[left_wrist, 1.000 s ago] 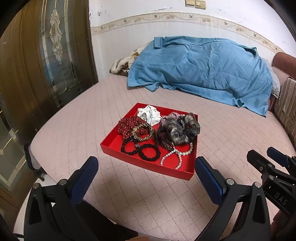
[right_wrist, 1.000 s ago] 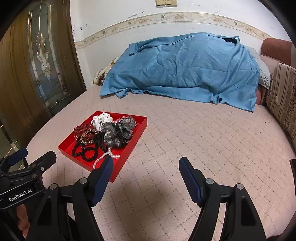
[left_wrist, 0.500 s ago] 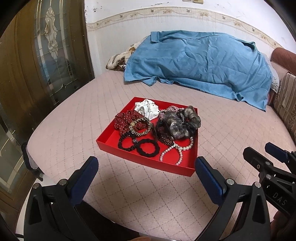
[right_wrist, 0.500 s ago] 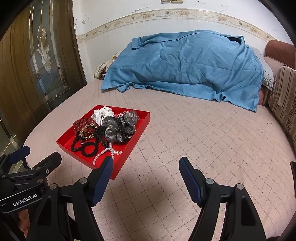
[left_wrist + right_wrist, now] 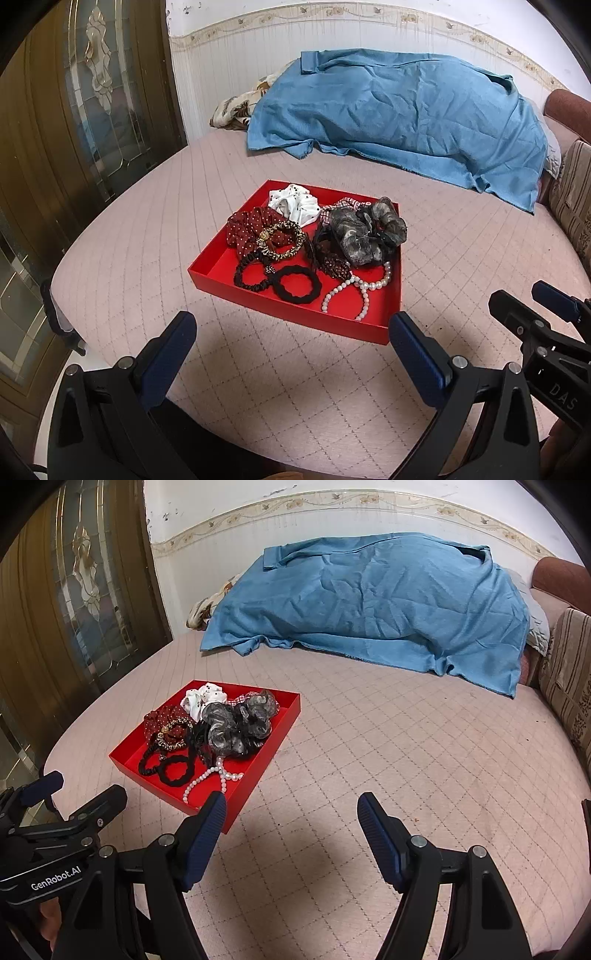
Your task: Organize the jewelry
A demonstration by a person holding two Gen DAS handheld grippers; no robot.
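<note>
A red tray (image 5: 291, 310) lies on the pink quilted bed (image 5: 258, 387); it also shows in the right wrist view (image 5: 255, 779). It holds a white pearl bracelet (image 5: 354, 291), a black hair tie (image 5: 295, 284), a leopard-print band (image 5: 280, 240), a red dotted scrunchie (image 5: 245, 225), a white scrunchie (image 5: 293, 203) and grey scrunchies (image 5: 365, 229). My left gripper (image 5: 291, 347) is open and empty, just in front of the tray's near edge. My right gripper (image 5: 291, 819) is open and empty, to the right of the tray's near corner.
A blue blanket (image 5: 406, 114) covers a heap at the far side of the bed (image 5: 369, 602). A wood and glass door (image 5: 74, 110) stands at the left. A striped cushion (image 5: 569, 672) sits at the right edge.
Both grippers have moved forward toward the tray, which now appears larger and closer. Both stay open and empty.
</note>
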